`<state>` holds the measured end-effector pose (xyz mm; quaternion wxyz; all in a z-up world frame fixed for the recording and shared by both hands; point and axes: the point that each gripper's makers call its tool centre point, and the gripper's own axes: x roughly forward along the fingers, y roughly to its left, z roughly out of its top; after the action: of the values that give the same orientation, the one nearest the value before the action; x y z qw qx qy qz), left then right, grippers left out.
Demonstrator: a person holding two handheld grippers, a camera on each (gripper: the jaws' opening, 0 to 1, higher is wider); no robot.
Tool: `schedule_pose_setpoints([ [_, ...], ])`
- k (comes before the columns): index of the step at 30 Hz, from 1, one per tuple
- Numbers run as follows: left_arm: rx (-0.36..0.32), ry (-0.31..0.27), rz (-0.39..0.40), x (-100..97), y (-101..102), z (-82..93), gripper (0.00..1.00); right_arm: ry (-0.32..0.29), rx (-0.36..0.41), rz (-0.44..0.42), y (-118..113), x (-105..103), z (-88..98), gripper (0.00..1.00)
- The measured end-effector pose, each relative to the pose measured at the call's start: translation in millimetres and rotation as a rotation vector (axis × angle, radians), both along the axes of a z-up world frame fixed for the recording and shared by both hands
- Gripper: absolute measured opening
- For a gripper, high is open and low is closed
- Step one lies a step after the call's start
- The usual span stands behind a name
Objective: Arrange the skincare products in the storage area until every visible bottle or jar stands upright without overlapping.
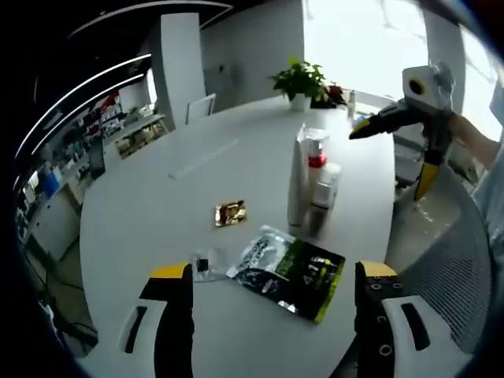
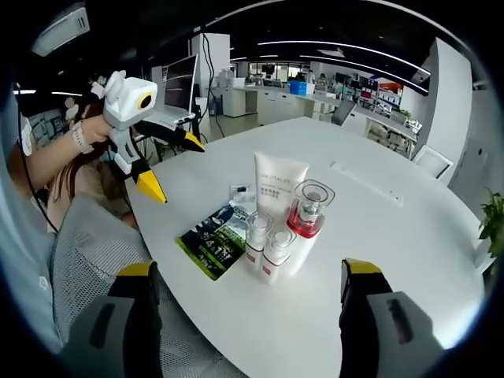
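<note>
On the tabletop [image 2: 378, 228], the tube [image 2: 277, 186] stands upright; the pump bottle [image 2: 305, 216] just beside it, two small bottles [image 2: 266, 250] in front, the sachet [image 2: 216, 236] flat nearby.

I see a round white table [image 1: 157, 205] in an open office, a bright window [image 1: 362, 39] behind a potted plant [image 1: 299, 81], a mesh chair [image 1: 449, 276], ceiling light strips [image 2: 331, 43], distant desks [image 2: 276, 98].

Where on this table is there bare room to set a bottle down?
The white table lies bare left of the gold sachet, and in the right gripper view right of the bottle cluster. It is crowded where the tube and bottles stand tight, with the green sachet close beside.
</note>
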<state>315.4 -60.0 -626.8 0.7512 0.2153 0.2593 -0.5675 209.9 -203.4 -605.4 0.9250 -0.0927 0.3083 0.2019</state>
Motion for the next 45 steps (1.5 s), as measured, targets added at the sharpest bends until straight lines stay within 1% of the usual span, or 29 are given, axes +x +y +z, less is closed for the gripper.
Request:
schedule_pose_setpoints([
  [2, 0.023, -0.01, -0.011, 5.3, 1.0, -4.4, 0.82, 0.003, 0.002, -0.005, -1.9, 1.0, -0.3, 0.94],
  [4, 0.039, -0.025, -0.011, 12.8, 1.5, -8.2, 0.78, 0.006, 0.003, -0.008, -2.5, 1.6, -0.7, 0.93],
  [8, 0.053, -0.023, -0.018, 23.0, 0.6, -12.7, 0.72, 0.014, 0.002, -0.01, -2.1, 2.4, -2.1, 0.92],
  [10, 0.064, -0.034, -0.021, 29.1, -0.7, -15.7, 0.7, 0.015, 0.0, -0.009, -2.1, 2.7, -2.3, 0.92],
  [14, 0.1, -0.027, -0.03, 39.4, -2.4, -24.7, 0.63, 0.021, 0.001, -0.014, -3.4, 3.3, -2.9, 0.9],
  [17, 0.12, -0.022, -0.053, 43.1, -4.8, -30.2, 0.59, 0.031, 0.001, -0.014, -3.8, 2.4, -4.6, 0.9],
  [19, 0.125, -0.028, -0.086, 44.0, -8.4, -32.7, 0.55, 0.038, 0.001, -0.018, -4.5, 1.9, -6.5, 0.9],
  [24, 0.165, -0.017, -0.095, 56.3, -15.1, -45.4, 0.57, 0.044, 0.004, -0.025, -5.8, 1.8, -7.6, 0.89],
  [30, 0.176, -0.014, -0.061, 74.9, -23.0, -55.0, 0.55, 0.059, 0.013, -0.029, -7.2, 1.3, -10.4, 0.88],
  [32, 0.202, -0.027, -0.055, 81.3, -23.7, -60.5, 0.54, 0.062, 0.021, -0.032, -8.0, 2.3, -12.0, 0.88],
  [34, 0.229, -0.051, -0.086, 84.6, -25.2, -66.2, 0.51, 0.066, 0.021, -0.033, -8.0, 2.1, -13.0, 0.88],
  [36, 0.232, -0.061, -0.132, 83.5, -29.3, -68.9, 0.47, 0.068, 0.024, -0.035, -7.8, 2.0, -13.6, 0.88],
  [39, 0.252, -0.057, -0.17, 85.8, -33.0, -73.4, 0.47, 0.075, 0.028, -0.037, -7.4, 1.5, -15.2, 0.87],
  [42, 0.289, -0.088, -0.204, 95.4, -35.1, -75.4, 0.43, 0.078, 0.031, -0.038, -7.2, 1.2, -16.3, 0.87],
  [45, 0.324, -0.101, -0.247, 101.0, -36.0, -79.4, 0.43, 0.082, 0.051, -0.045, -6.6, 1.5, -16.4, 0.88],
])
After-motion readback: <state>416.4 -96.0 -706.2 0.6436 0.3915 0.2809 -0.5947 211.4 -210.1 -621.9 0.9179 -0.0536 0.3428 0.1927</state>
